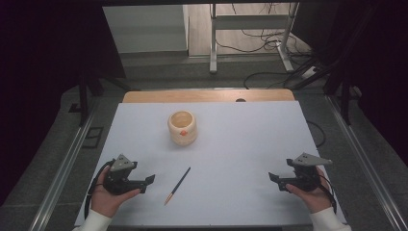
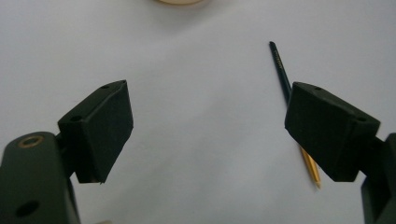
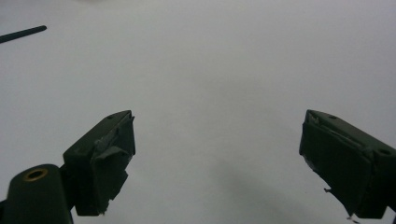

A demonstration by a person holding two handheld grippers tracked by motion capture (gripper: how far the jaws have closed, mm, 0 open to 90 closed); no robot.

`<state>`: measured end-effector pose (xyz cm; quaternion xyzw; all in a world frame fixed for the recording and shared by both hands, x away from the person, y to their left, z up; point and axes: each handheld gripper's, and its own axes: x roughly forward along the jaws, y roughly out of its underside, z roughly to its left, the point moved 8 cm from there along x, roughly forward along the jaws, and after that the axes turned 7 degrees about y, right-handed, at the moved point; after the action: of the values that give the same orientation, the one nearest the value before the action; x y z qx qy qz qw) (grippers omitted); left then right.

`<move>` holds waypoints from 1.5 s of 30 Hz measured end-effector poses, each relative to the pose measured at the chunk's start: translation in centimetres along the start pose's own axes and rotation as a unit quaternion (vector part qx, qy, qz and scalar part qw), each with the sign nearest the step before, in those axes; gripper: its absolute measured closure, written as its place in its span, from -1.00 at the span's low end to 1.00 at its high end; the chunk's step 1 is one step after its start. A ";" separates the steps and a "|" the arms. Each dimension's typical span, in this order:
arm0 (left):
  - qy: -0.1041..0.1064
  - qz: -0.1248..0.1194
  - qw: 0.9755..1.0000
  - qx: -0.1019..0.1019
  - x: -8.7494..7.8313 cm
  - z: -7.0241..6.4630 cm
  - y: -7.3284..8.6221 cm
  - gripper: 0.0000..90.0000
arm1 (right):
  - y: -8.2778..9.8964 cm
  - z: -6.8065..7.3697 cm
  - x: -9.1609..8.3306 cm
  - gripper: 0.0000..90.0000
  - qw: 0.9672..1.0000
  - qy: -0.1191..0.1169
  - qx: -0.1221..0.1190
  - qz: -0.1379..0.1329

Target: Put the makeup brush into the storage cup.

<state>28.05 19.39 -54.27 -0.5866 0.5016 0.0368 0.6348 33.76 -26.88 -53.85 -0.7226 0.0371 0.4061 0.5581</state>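
The left gripper [image 1: 148,181] is held with jaws spread wide and empty; the pencil [image 1: 177,186] lies flat on the desk [image 1: 240,144] just beside it. The right gripper [image 1: 274,178], likewise spread and empty, is held well apart from the pencil.

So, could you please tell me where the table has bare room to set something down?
The widest bare patch lies between the pencil and the right gripper. Right of the cup is also bare. Tightest is between the left gripper and pencil.
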 end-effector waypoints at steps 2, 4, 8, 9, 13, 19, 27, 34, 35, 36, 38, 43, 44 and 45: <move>0.002 0.005 1.000 0.000 0.1 -0.2 -0.1 -0.63 | -0.1 0.0 0.0 -0.75 1.000 0.000 0.001 -0.001; 0.005 0.010 1.000 0.000 0.2 -0.4 -0.2 -0.63 | -0.1 -0.1 0.1 -0.75 1.000 0.000 0.001 -0.001; 0.011 0.015 1.000 0.003 0.5 -0.6 -0.3 -0.63 | -0.2 0.0 0.1 -0.75 1.000 0.001 -0.001 -0.001; 0.012 0.017 1.000 0.004 0.5 -0.7 -0.3 -0.63 | -0.2 0.1 0.1 -0.75 1.000 0.001 -0.001 -0.001; 0.016 0.017 1.000 0.007 0.4 -1.0 -0.6 -0.63 | -0.4 0.4 0.0 -0.75 1.000 -0.001 -0.005 -0.003; 0.021 0.020 1.000 0.011 0.3 -1.6 -0.8 -0.63 | -0.9 0.5 -0.6 -0.76 1.000 0.002 -0.007 -0.012; 0.025 0.037 0.999 0.014 0.9 -2.2 -0.7 -0.58 | -0.8 0.6 -0.2 -0.76 1.000 0.002 -0.009 -0.005; 0.031 0.045 0.998 0.018 1.5 -2.8 -0.8 -0.57 | -0.8 0.5 -0.4 -0.76 1.000 0.003 -0.007 -0.008; 0.032 0.047 0.998 0.020 1.6 -2.8 -0.9 -0.56 | -0.8 0.5 -0.3 -0.76 1.000 0.003 -0.007 -0.007; 0.032 0.049 0.998 0.019 1.7 -2.9 -0.9 -0.56 | -0.8 0.5 -0.3 -0.76 1.000 0.004 -0.007 -0.006; 0.034 0.053 0.998 0.022 1.9 -3.0 -0.9 -0.56 | -0.7 0.6 -0.2 -0.76 1.000 0.004 -0.007 -0.004; 0.031 0.061 0.997 0.021 2.5 -3.5 -1.1 -0.54 | -0.6 0.7 -0.2 -0.76 1.000 0.003 -0.009 -0.002; 0.030 0.063 0.997 0.020 2.7 -3.6 -1.0 -0.53 | -0.6 0.6 -0.1 -0.76 1.000 0.003 -0.010 -0.002; 0.030 0.068 0.997 0.023 2.8 -3.6 -0.9 -0.53 | -0.6 0.6 -0.1 -0.76 1.000 0.004 -0.009 -0.001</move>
<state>27.89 14.72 -54.83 -0.5369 0.5596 0.0508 0.6293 33.64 -26.16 -53.37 -0.7289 0.0353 0.4034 0.5520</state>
